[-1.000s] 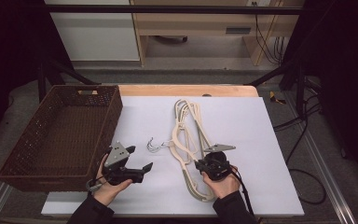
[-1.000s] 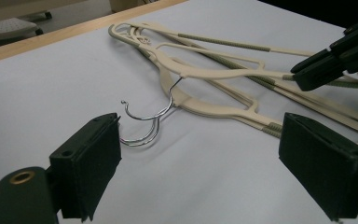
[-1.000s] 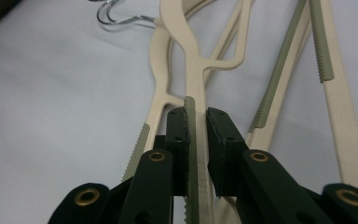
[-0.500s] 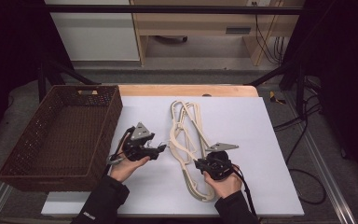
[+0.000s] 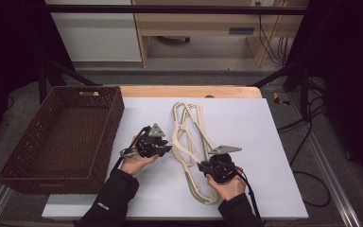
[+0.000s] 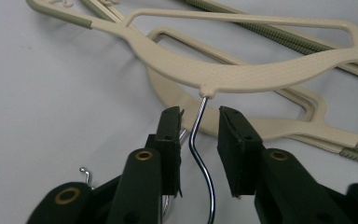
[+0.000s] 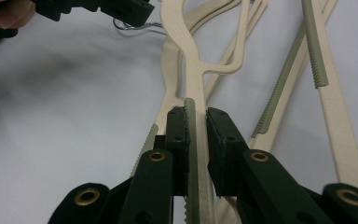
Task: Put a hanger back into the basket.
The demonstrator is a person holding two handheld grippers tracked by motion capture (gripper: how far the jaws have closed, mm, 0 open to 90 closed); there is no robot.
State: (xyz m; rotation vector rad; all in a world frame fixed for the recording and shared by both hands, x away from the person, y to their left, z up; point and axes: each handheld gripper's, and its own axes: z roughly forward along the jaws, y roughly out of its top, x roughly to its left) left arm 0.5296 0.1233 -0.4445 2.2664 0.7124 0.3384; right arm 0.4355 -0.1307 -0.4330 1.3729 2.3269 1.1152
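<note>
From above, the beige hangers lie mid-table, my left gripper at their nine o'clock and the basket beyond it. My left jaws have just been closing around the top hanger's wire hook, gaps still showing either side. My right gripper is clamped on that hanger's ribbed arm; next I'd pinch the hook and lift it basketward.

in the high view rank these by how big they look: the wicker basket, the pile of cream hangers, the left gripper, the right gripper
1. wicker basket, clearly largest.
2. pile of cream hangers, long but thin.
3. left gripper and right gripper: they look about alike, so I would not rank one over the other.
</note>
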